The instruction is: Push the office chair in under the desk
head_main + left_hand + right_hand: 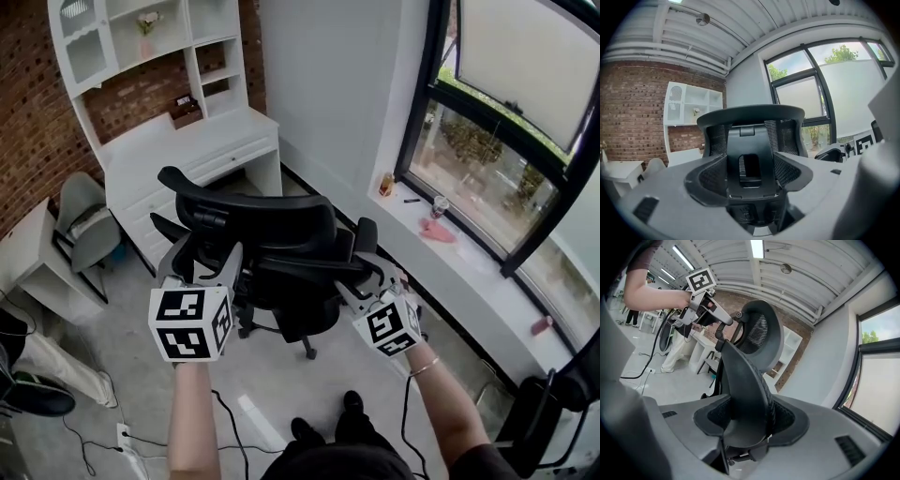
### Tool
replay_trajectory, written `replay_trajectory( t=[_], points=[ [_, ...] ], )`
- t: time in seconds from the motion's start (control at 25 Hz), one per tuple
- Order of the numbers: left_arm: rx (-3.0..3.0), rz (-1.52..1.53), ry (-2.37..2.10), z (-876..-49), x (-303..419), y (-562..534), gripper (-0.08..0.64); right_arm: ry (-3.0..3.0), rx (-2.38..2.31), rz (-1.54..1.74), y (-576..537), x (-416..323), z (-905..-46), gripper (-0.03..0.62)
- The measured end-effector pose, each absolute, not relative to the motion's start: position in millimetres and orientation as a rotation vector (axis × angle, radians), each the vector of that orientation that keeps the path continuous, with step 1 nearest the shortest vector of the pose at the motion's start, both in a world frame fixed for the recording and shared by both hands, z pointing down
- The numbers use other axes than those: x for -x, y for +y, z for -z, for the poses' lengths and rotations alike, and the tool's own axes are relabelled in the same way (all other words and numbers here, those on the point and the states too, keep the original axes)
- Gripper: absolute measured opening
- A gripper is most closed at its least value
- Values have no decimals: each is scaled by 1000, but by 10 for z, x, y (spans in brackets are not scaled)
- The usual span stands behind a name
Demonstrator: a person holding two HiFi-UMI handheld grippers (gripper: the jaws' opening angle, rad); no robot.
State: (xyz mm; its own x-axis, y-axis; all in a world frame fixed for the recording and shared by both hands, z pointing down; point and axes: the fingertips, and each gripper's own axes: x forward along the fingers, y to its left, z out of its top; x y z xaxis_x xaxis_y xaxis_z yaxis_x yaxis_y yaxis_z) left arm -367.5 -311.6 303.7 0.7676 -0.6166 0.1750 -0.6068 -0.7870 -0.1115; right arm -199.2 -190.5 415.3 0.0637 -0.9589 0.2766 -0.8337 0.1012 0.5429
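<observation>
The black mesh office chair (pixel 281 246) stands with its back toward me, a short way out from the white desk with a hutch (pixel 192 148). My left gripper (pixel 204 259) is open behind the left side of the backrest; in the left gripper view the chair's spine (pixel 751 154) shows between the spread jaws of that gripper (pixel 752 183), untouched. My right gripper (pixel 364 277) is shut on the right edge of the backrest (pixel 747 380), which fills the gap of that gripper (pixel 750 423) in its own view. The left gripper (pixel 723 320) also shows there, near the headrest.
A small grey chair (pixel 89 225) and a white side table (pixel 26 255) stand at the left. A window sill (pixel 469 258) with cans and small items runs along the right wall. Cables (pixel 103 441) lie on the floor near my feet (pixel 323 427).
</observation>
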Motion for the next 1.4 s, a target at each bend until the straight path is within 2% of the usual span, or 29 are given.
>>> replay_trajectory(
  t=[0.48, 1.12, 1.4],
  points=[
    [2855, 334, 1121, -3046, 3297, -2693, 290, -1885, -1657, 292, -1768, 1451, -4175, 215],
    [2656, 381, 1595, -3080, 2377, -2144, 290, -2116, -1405, 413, -1744, 338, -4209, 215],
    [2606, 409, 1695, -3064, 2146, -2077, 290, -2142, -1350, 424, -1865, 87, -4198, 216]
  ],
)
